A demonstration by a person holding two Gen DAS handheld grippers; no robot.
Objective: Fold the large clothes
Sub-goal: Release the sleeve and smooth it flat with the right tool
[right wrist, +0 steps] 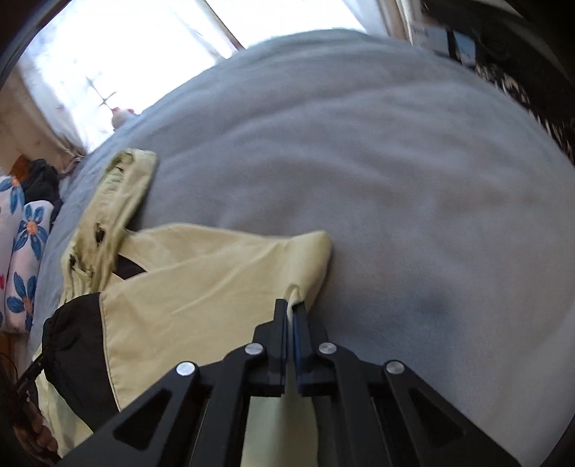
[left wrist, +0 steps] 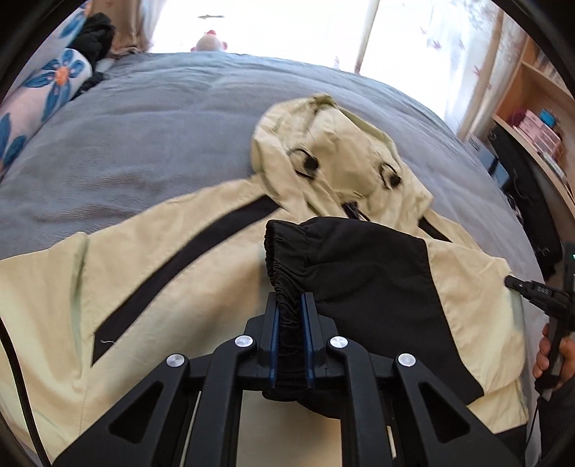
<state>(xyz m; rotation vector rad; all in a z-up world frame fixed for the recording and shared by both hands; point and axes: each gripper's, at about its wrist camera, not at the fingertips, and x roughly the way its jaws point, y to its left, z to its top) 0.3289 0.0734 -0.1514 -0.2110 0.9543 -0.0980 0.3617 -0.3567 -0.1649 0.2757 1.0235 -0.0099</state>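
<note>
A cream hooded jacket (left wrist: 151, 273) with black stripes lies spread on a grey bed (left wrist: 172, 118), hood (left wrist: 323, 143) toward the window. My left gripper (left wrist: 291, 300) is shut on the black elastic cuff (left wrist: 284, 258) of a sleeve, held over the jacket's chest. My right gripper (right wrist: 291, 305) is shut on a cream fold of the jacket (right wrist: 201, 287) at its right edge. The black cuff (right wrist: 72, 341) also shows at the lower left of the right wrist view.
Flowered pillows (left wrist: 46, 89) and dark clothes (left wrist: 95, 36) lie at the bed's far left. A wooden shelf unit (left wrist: 532, 118) stands to the right. A bright window (left wrist: 273, 21) with curtains is behind the bed. Grey bedding (right wrist: 395, 179) stretches right of the jacket.
</note>
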